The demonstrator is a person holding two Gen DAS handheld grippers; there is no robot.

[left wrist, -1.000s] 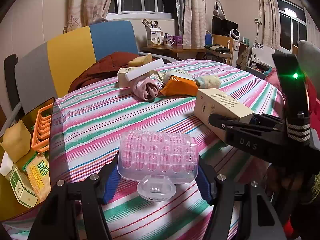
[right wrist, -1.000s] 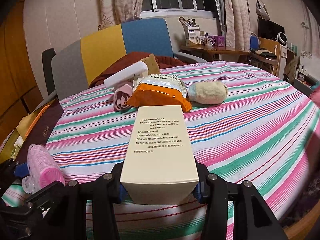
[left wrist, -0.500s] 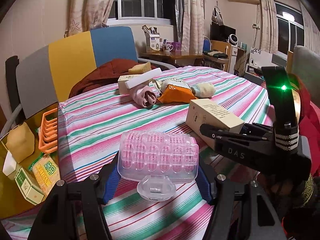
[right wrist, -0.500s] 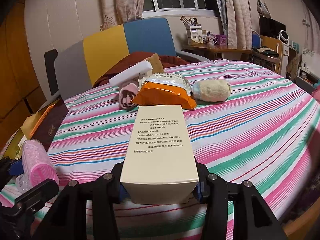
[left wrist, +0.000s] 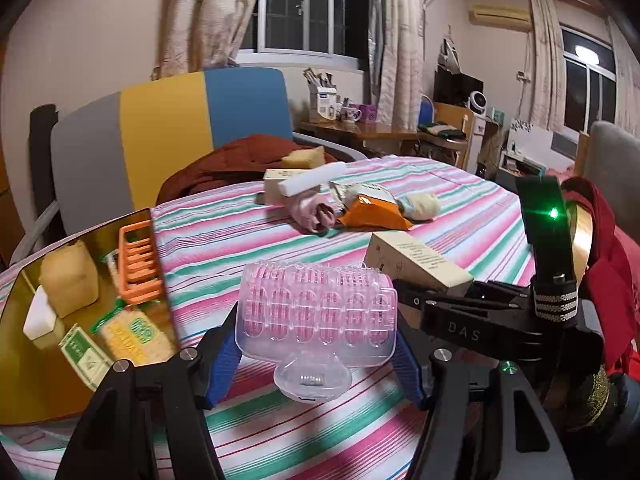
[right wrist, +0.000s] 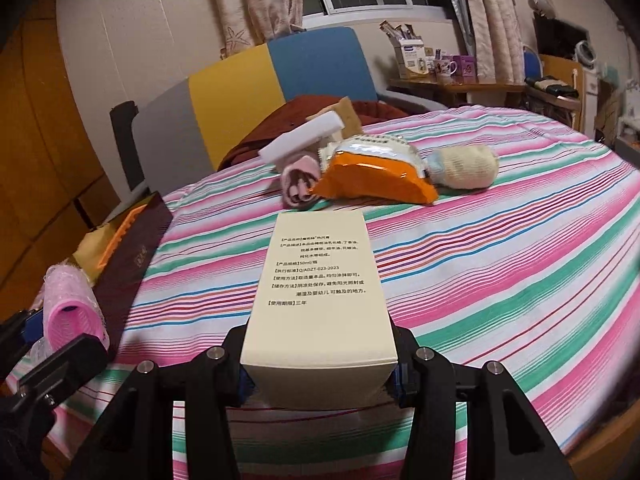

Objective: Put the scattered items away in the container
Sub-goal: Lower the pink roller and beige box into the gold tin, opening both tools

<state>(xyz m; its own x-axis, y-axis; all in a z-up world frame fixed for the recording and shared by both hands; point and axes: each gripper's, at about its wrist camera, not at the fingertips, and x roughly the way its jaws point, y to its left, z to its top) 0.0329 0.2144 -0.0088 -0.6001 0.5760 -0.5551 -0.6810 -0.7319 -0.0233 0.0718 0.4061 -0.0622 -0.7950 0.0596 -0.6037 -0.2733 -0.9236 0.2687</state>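
While the left claw [left wrist: 316, 344] is clamped end to end on the clear-and-pink plastic hair roller [left wrist: 318, 312], the right claw [right wrist: 320, 376] is clamped on the sides of the tall cream cardboard box with black print [right wrist: 320, 284]. Both loads hang above the round desk with its pink, green and white striped cloth [right wrist: 500, 264]. Just left of the roller sits the gold-lined container [left wrist: 24, 368], at the desk's left edge, already holding an orange plastic rack [left wrist: 140, 264], a tan sponge [left wrist: 68, 276], a white block [left wrist: 38, 316] and green-printed packets [left wrist: 128, 332]. Straight ahead of the cream box, mid-desk, lies a cluster: an orange snack bag [right wrist: 376, 176], a rolled pink cloth [right wrist: 298, 180], a cream rolled sock [right wrist: 468, 168] and a white bar [right wrist: 300, 140] propped on top. Behind it a rust-red garment [left wrist: 240, 164] is draped on the grey, yellow and blue chair [left wrist: 168, 136]. Nothing stands between the roller and the container.
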